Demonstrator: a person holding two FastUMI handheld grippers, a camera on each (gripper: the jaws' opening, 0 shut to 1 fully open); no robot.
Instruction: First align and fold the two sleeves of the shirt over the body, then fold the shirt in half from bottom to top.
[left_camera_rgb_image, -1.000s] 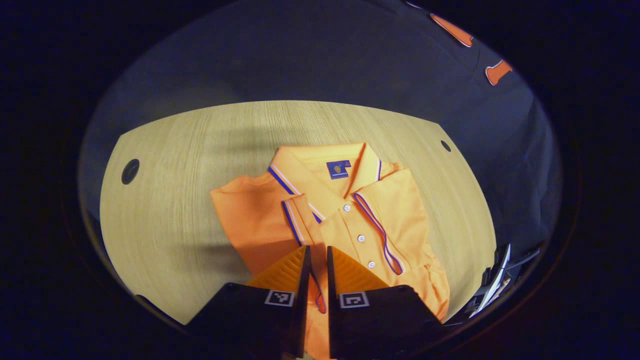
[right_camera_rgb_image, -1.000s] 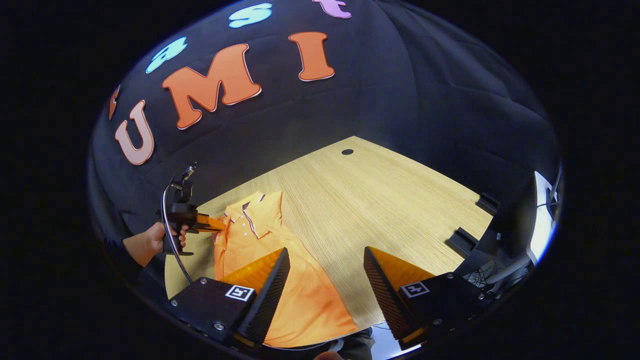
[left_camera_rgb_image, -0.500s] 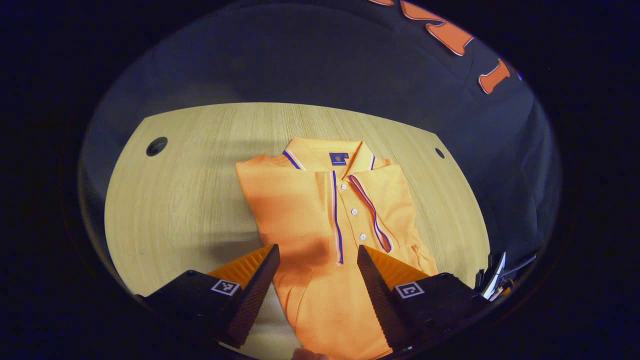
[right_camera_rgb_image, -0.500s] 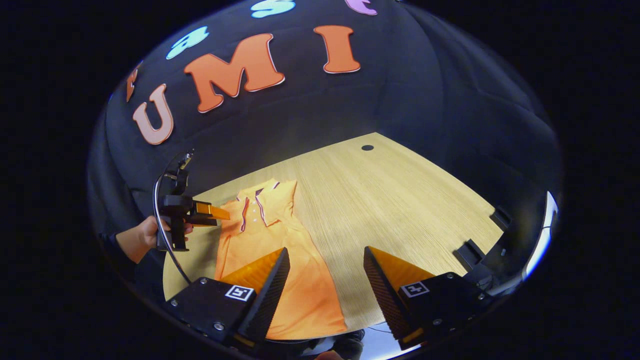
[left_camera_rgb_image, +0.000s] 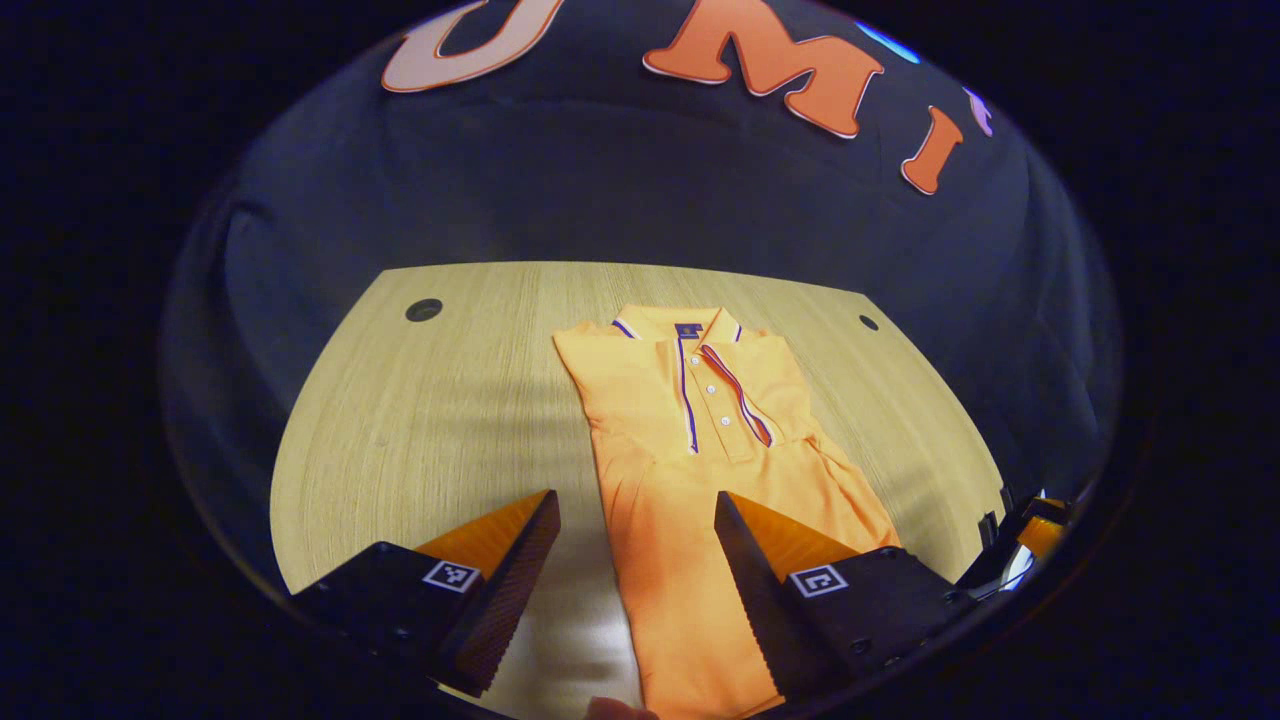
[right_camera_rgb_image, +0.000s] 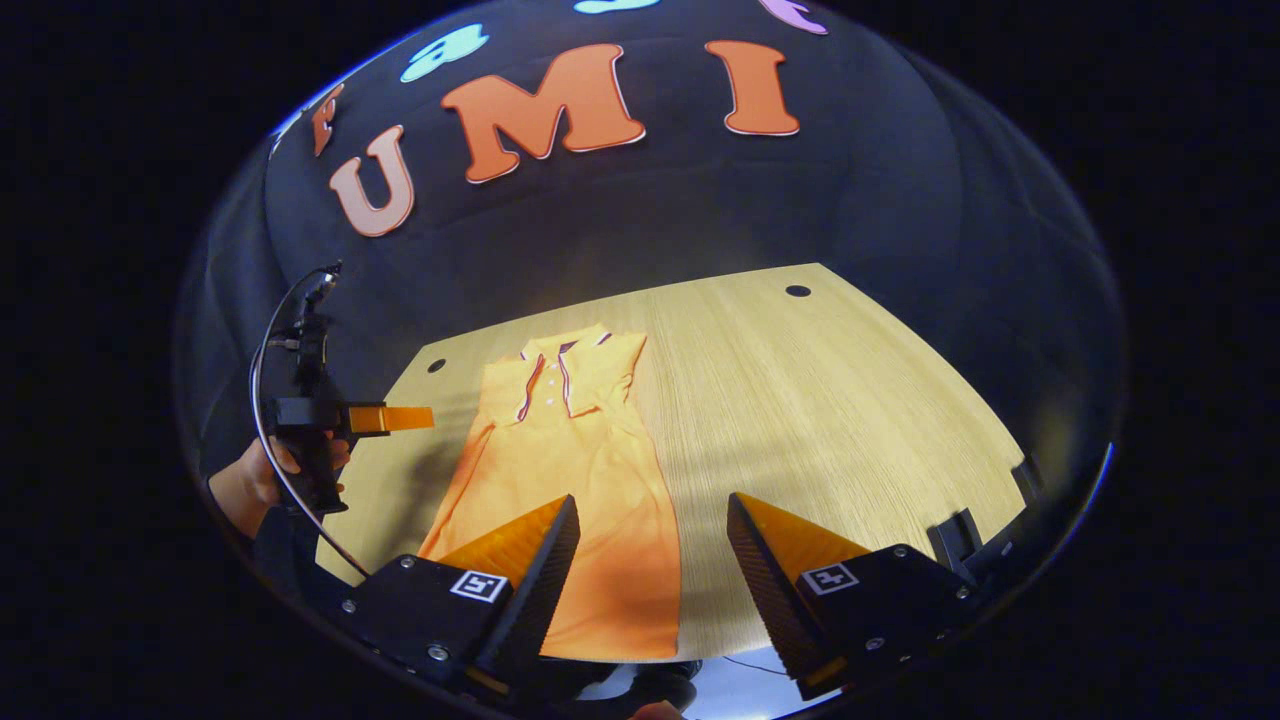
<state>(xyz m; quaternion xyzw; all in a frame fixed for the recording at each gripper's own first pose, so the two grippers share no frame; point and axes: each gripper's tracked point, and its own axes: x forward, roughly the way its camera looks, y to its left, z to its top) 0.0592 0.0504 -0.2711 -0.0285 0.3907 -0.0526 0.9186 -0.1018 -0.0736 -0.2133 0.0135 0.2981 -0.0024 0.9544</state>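
Observation:
An orange polo shirt (left_camera_rgb_image: 700, 470) with blue and white trim lies flat on the wooden table (left_camera_rgb_image: 430, 420), its collar at the far end. Both sleeves are folded in over the body, so the shirt forms a long narrow strip. My left gripper (left_camera_rgb_image: 635, 545) is open and hovers above the shirt's lower part, touching nothing. The right gripper view has the shirt (right_camera_rgb_image: 570, 450) left of centre, with my right gripper (right_camera_rgb_image: 650, 560) open above its hem end and holding nothing. A hand holds the left gripper (right_camera_rgb_image: 385, 418) in the air to the left of the shirt.
The table (right_camera_rgb_image: 820, 420) has small round holes near its far corners (left_camera_rgb_image: 424, 309) (left_camera_rgb_image: 868, 322). Dark brackets (right_camera_rgb_image: 960, 535) sit at its near right edge. The black booth wall stands behind the table. Bare wood lies on both sides of the shirt.
My left gripper let go of the sleeve it had laid over the body, opened, and drew back and up. The shirt now lies flat. The right gripper stayed open and shifted slightly.

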